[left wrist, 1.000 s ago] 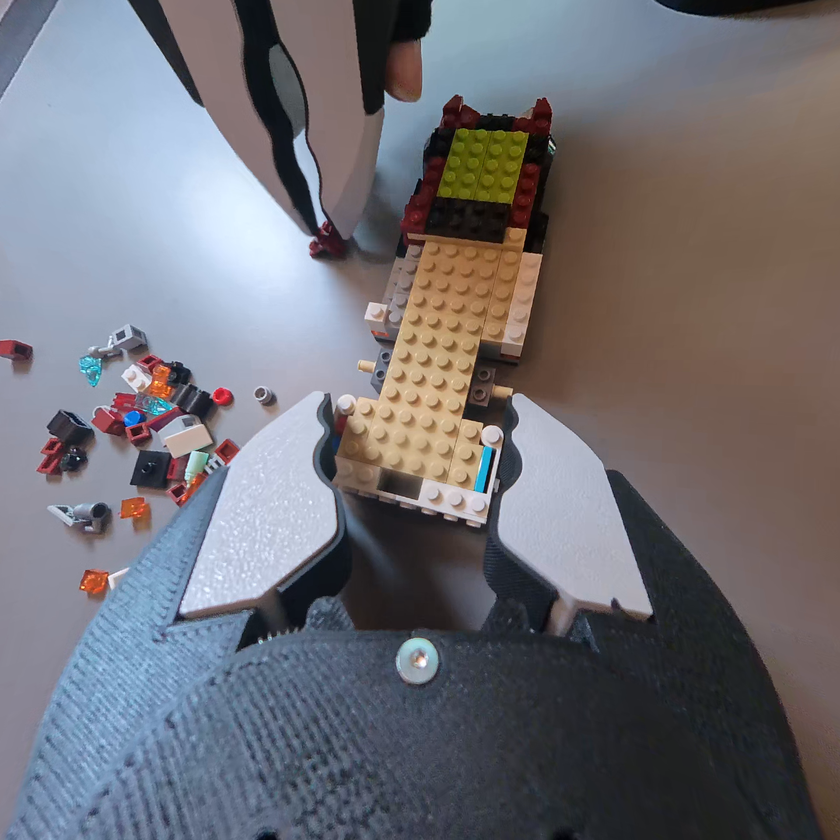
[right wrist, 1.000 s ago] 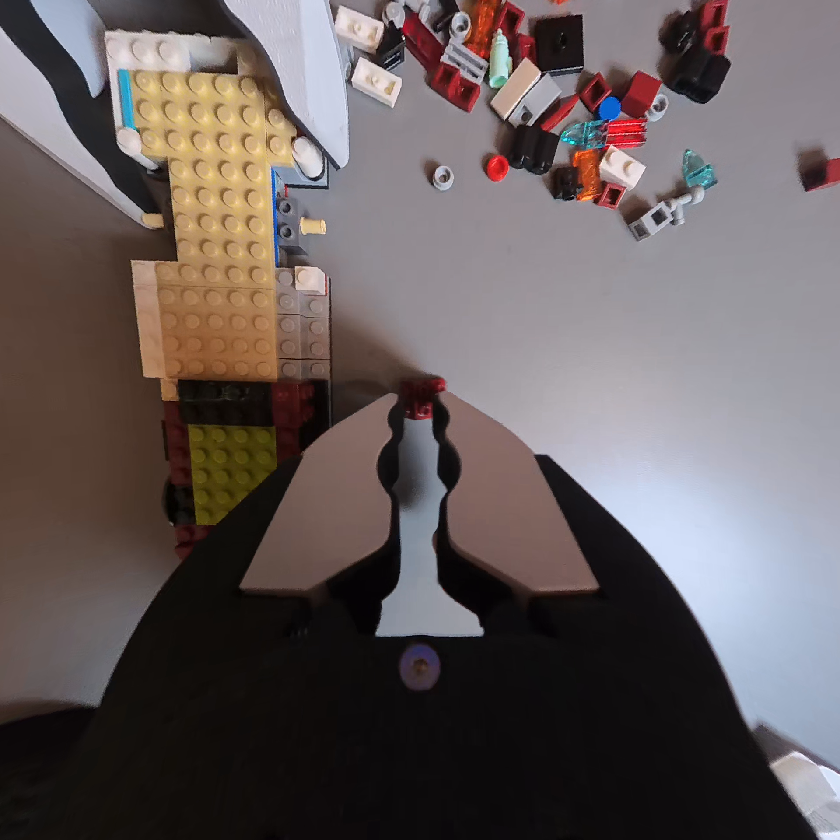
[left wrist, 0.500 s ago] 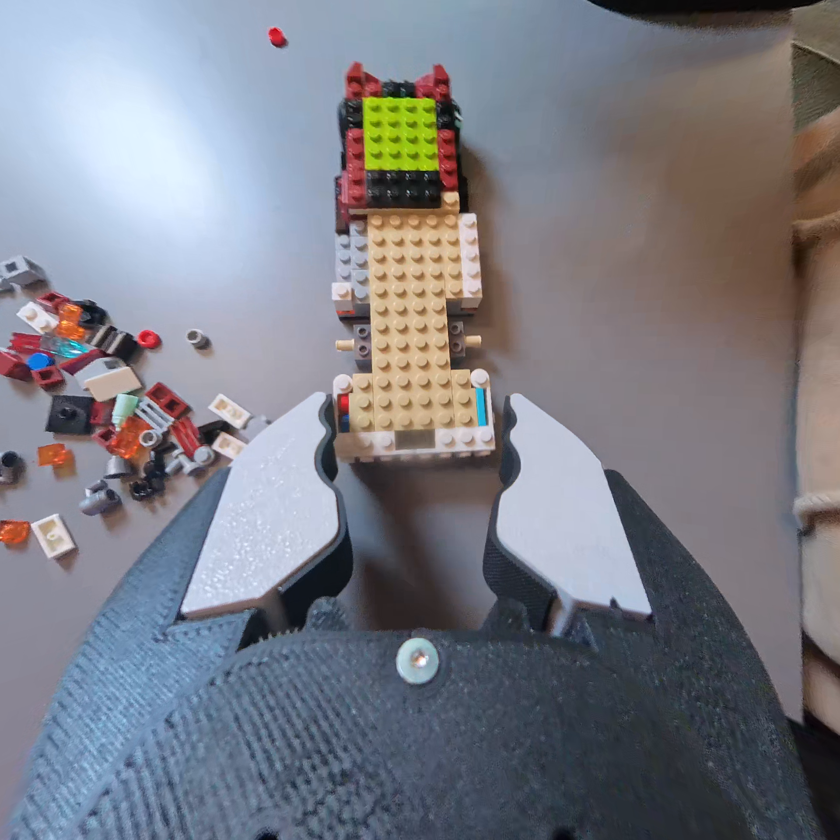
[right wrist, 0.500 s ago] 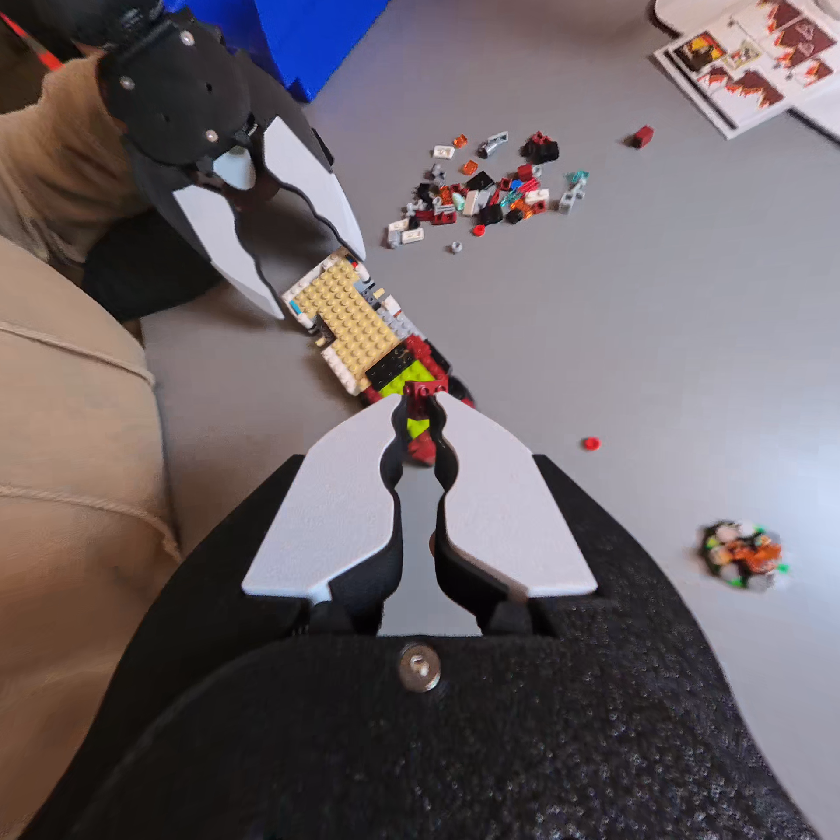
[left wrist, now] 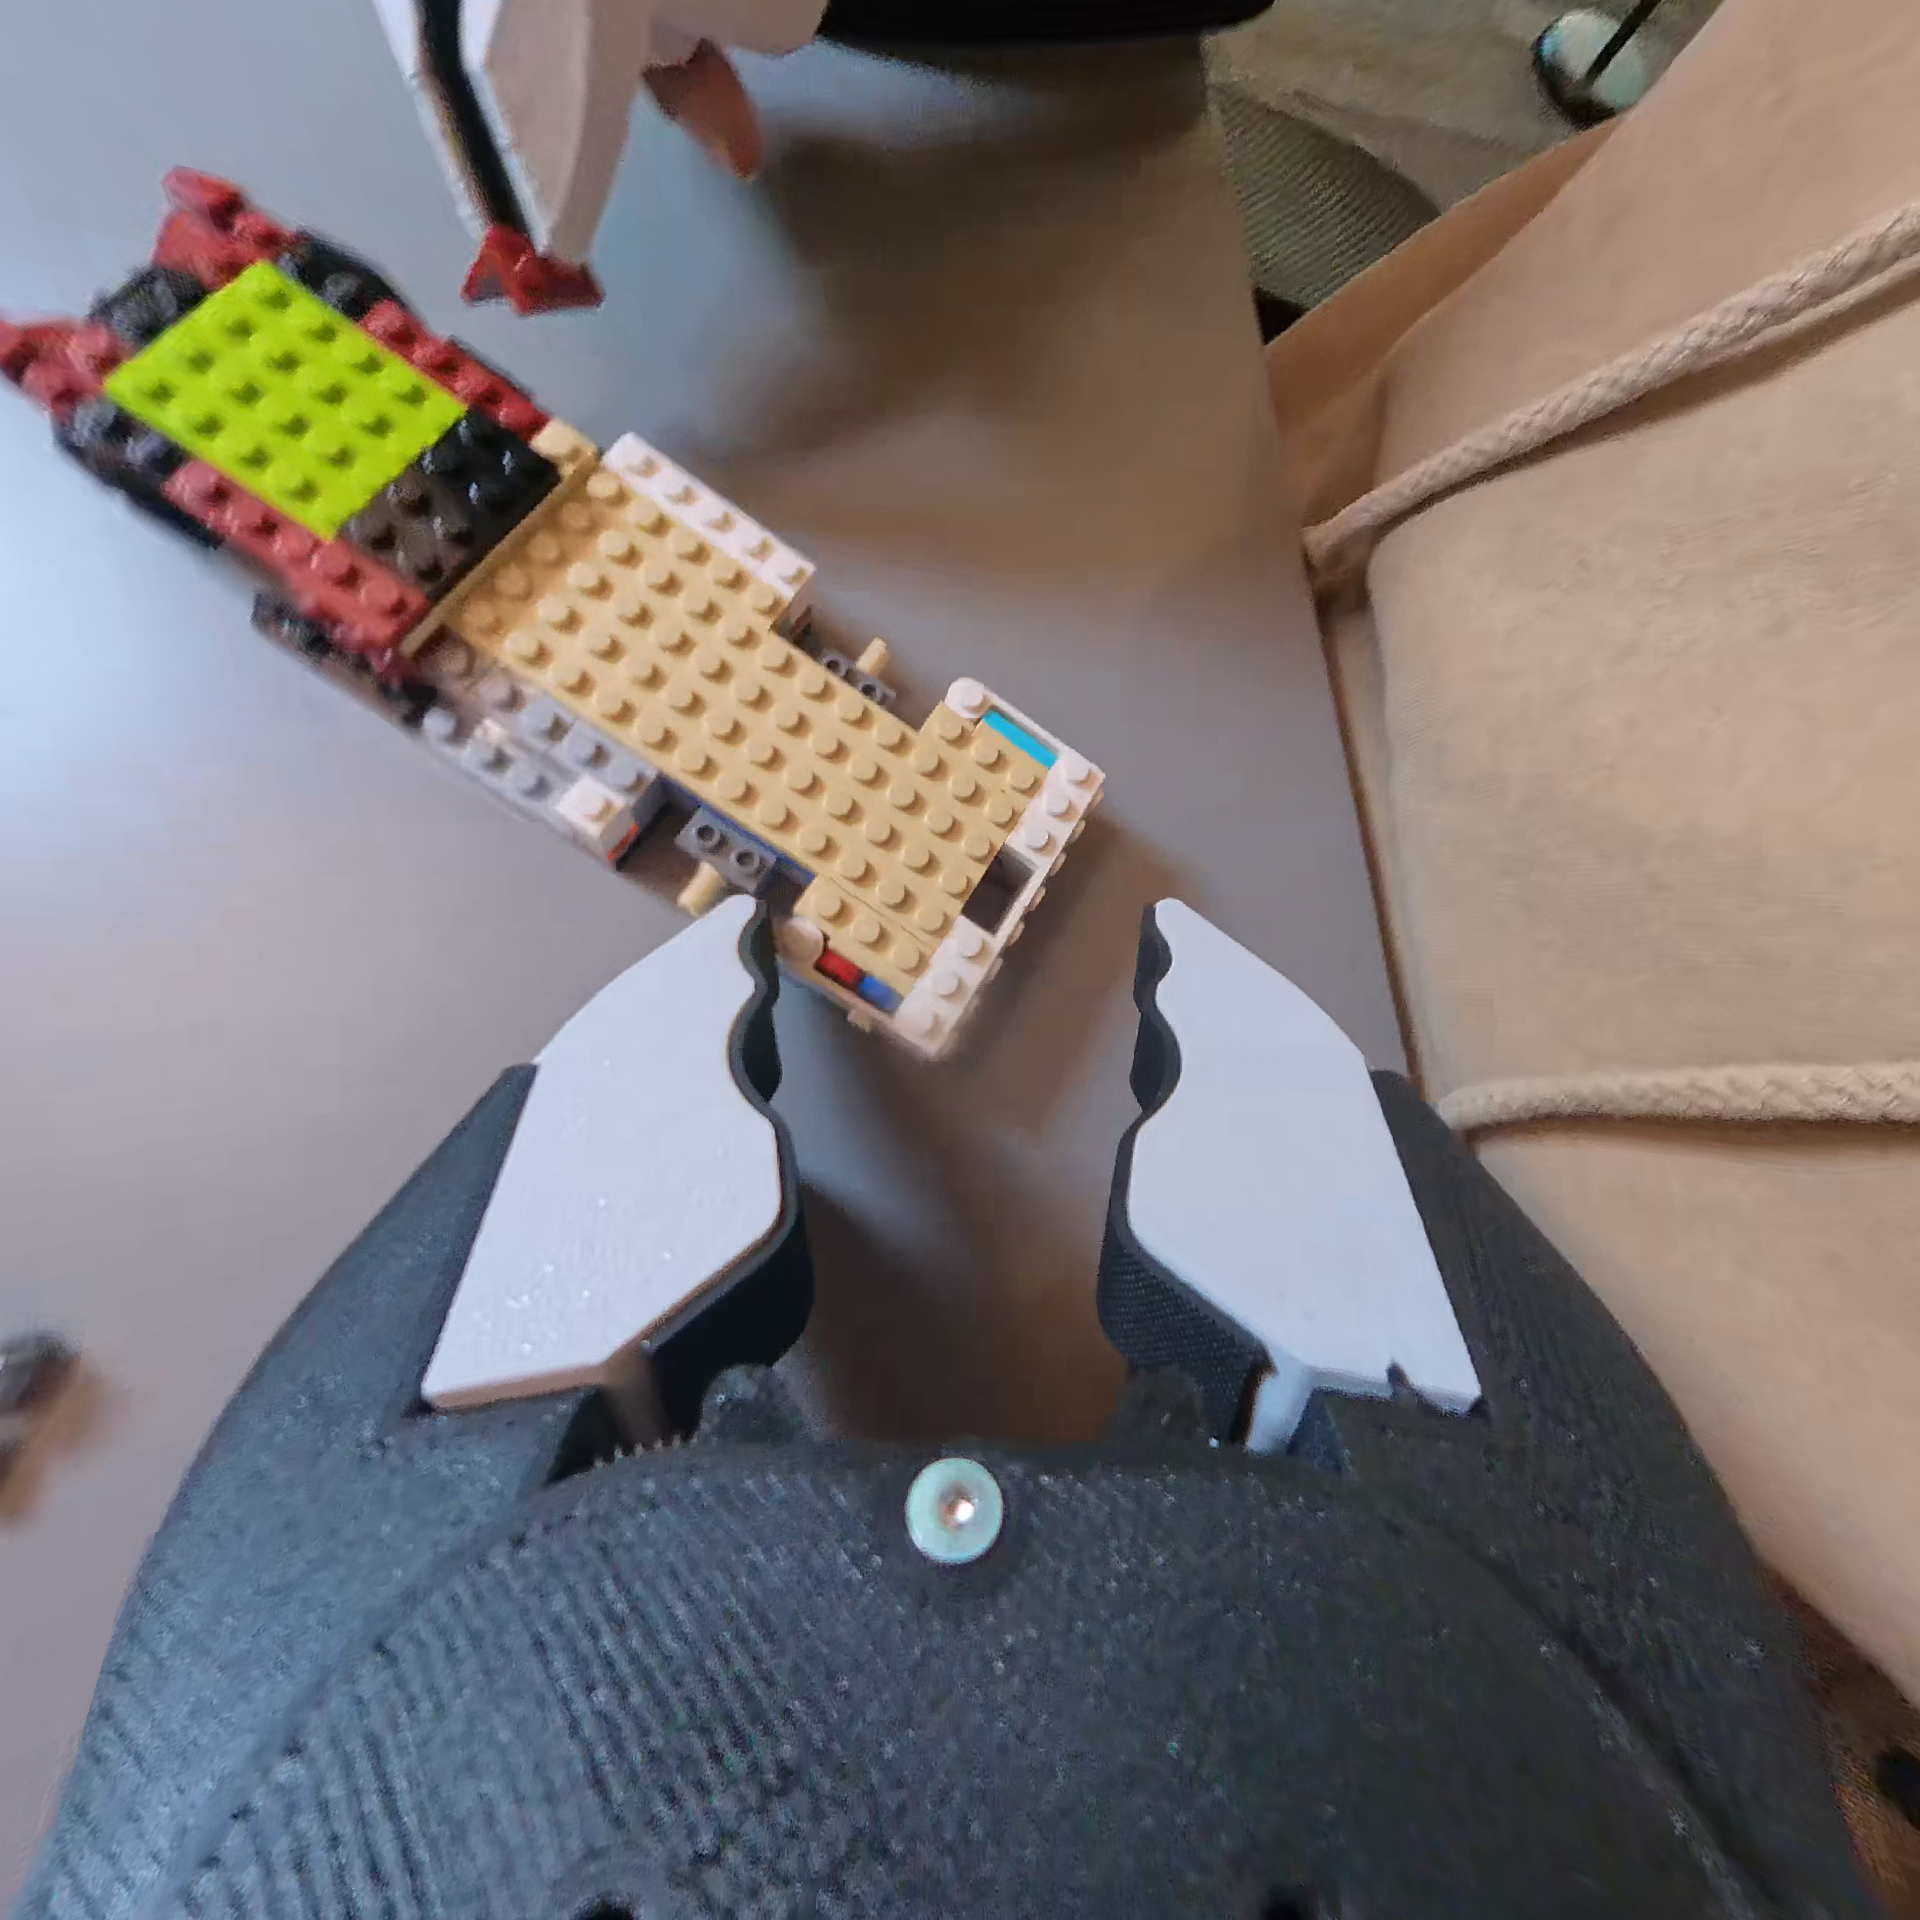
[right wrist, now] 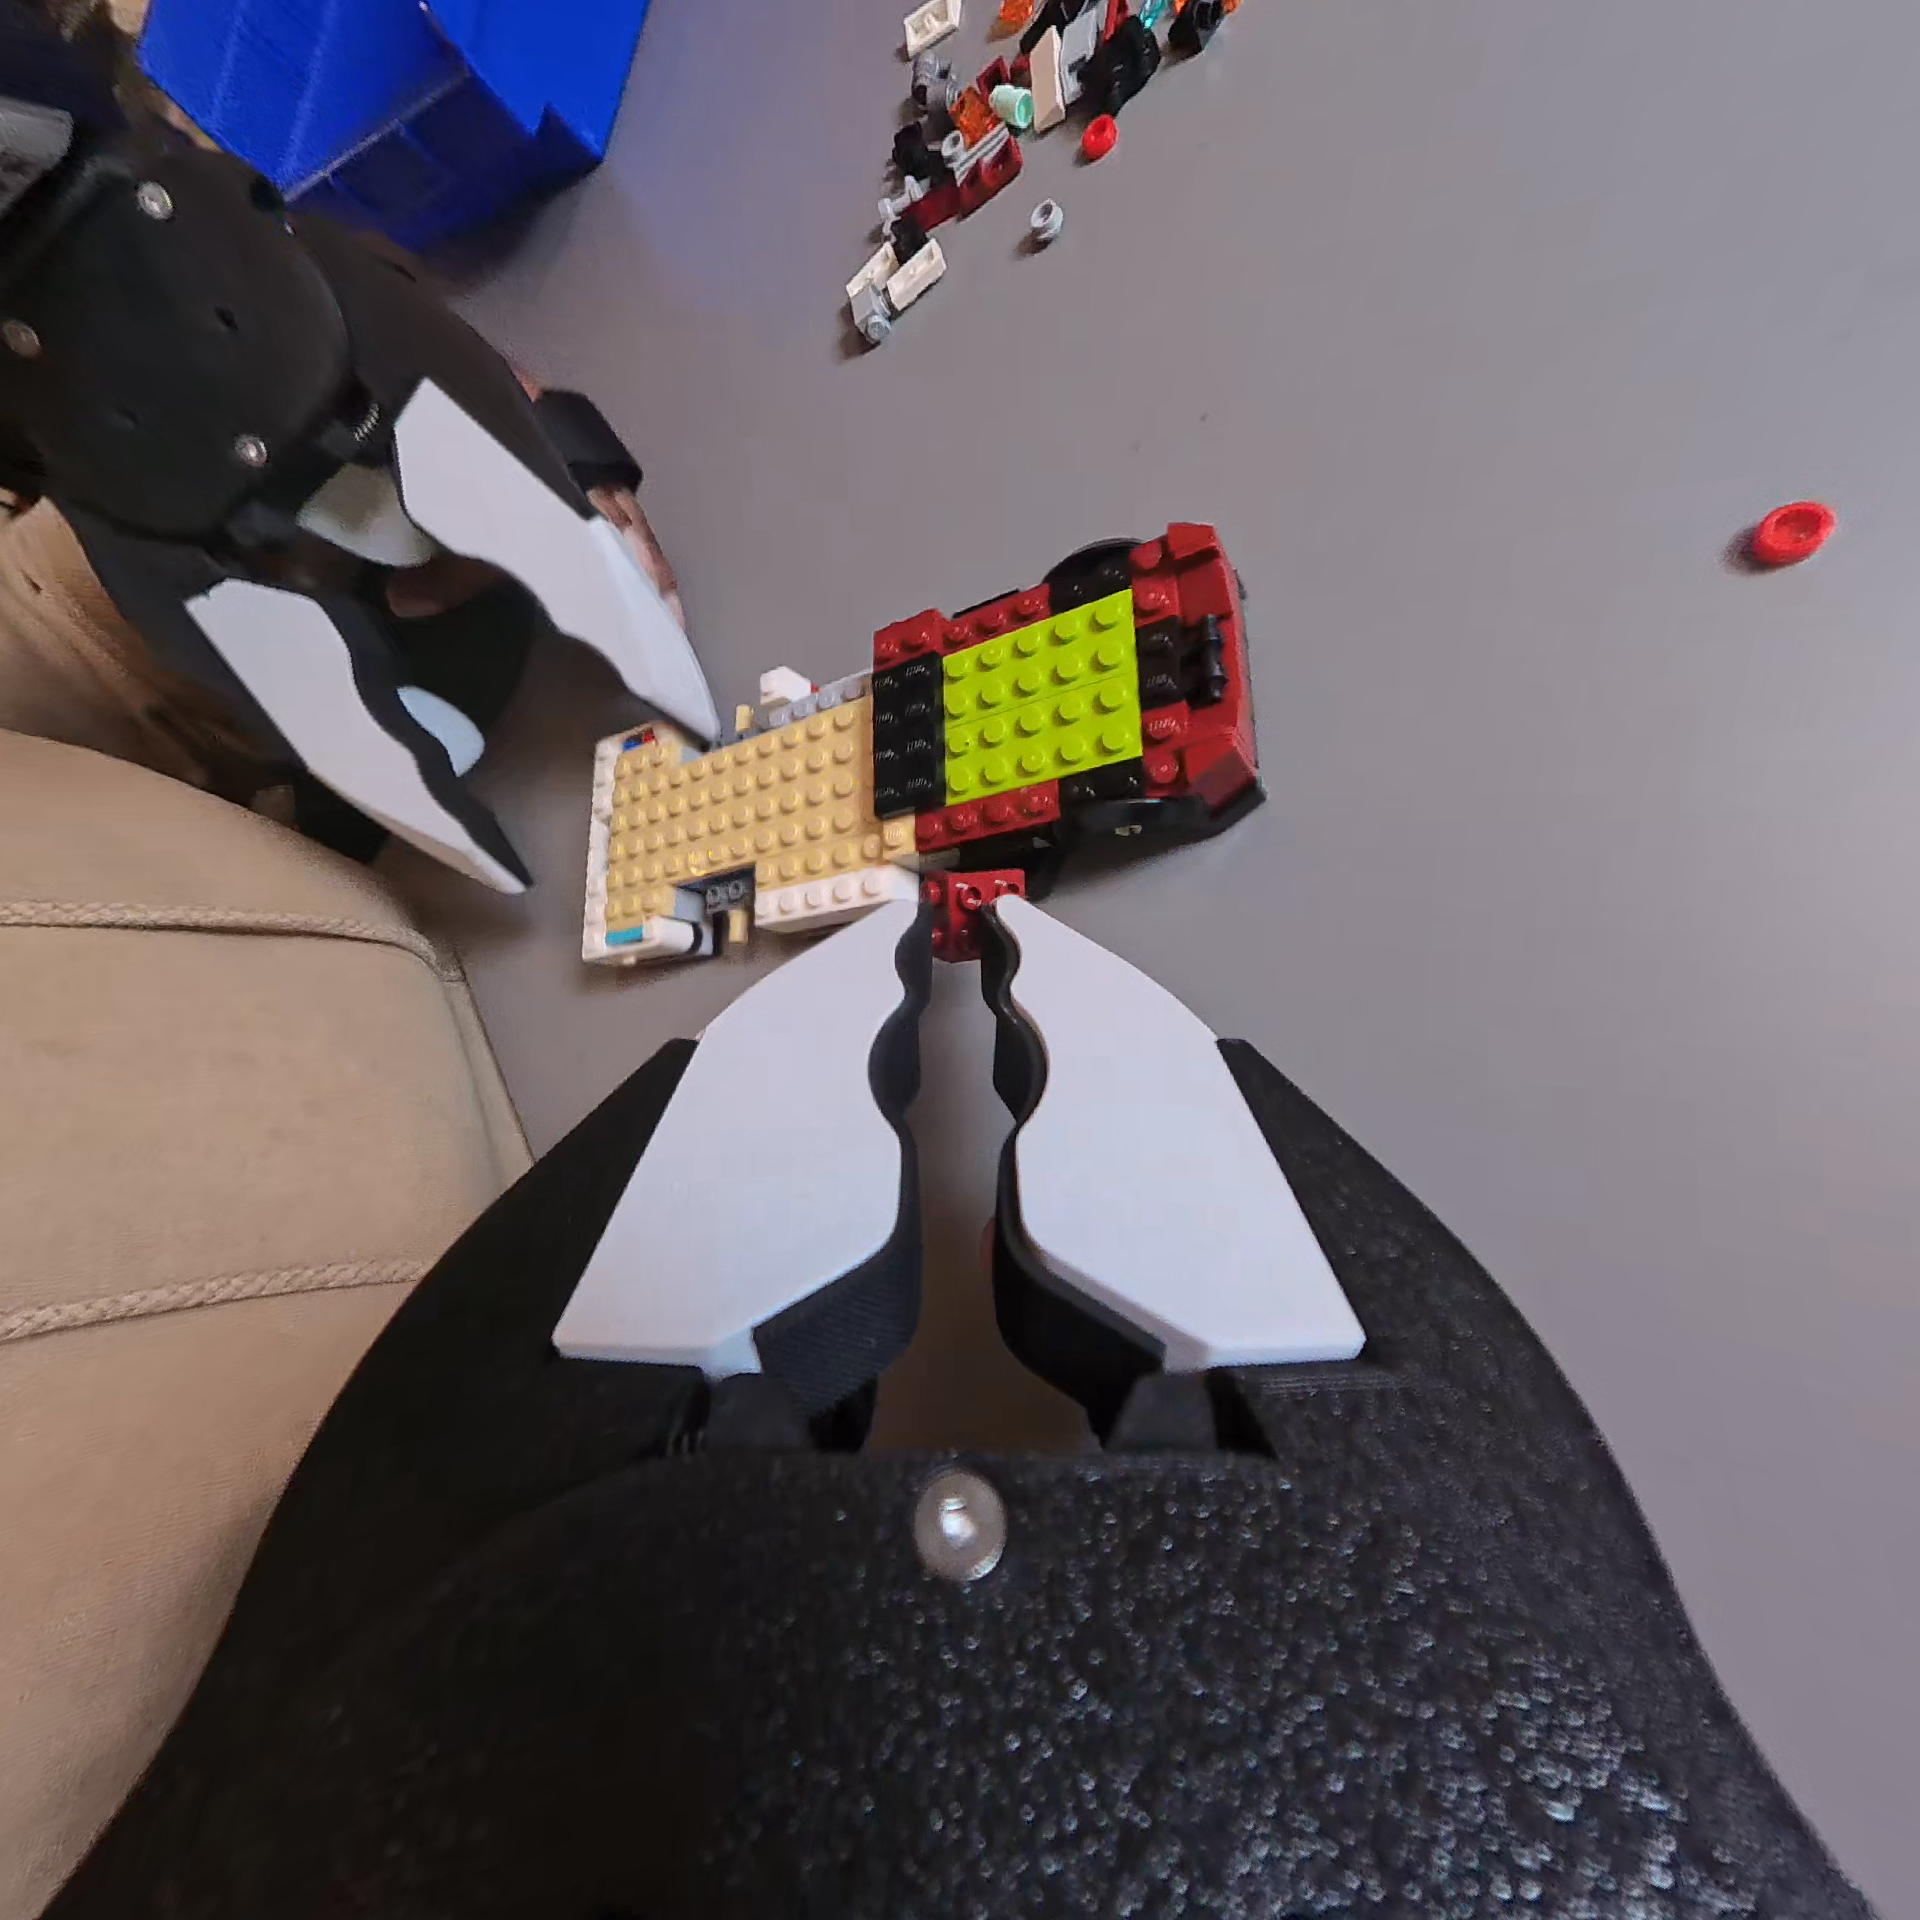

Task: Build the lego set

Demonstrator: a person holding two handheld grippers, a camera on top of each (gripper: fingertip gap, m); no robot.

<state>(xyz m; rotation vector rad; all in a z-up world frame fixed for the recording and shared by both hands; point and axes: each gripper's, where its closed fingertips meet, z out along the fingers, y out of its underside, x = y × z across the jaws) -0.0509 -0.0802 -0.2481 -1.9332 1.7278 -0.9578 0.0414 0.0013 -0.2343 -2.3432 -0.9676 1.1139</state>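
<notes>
The left gripper (left wrist: 951,914) is turning: a moment ago the long brick car (left wrist: 665,665) was lying straight ahead of it, and now the car is lying slanted, stretching off to the upper left. The gripper's jaws are standing wide apart and holding nothing. One finger (left wrist: 717,935) is sitting just beside the white end of the car, maybe touching it; the other is well off it. A tan cloth (left wrist: 1662,623) is filling the right side.

The right gripper (right wrist: 956,909) is pinching a small dark red brick (right wrist: 966,914) at its tips, right next to the side of the car.

The car is resting flat on the grey table (right wrist: 1507,935). It is showing a tan middle, a lime green patch and dark red edges. A pile of loose bricks (right wrist: 997,114) is lying farther off, and one round red piece (right wrist: 1787,532) is sitting alone.
</notes>
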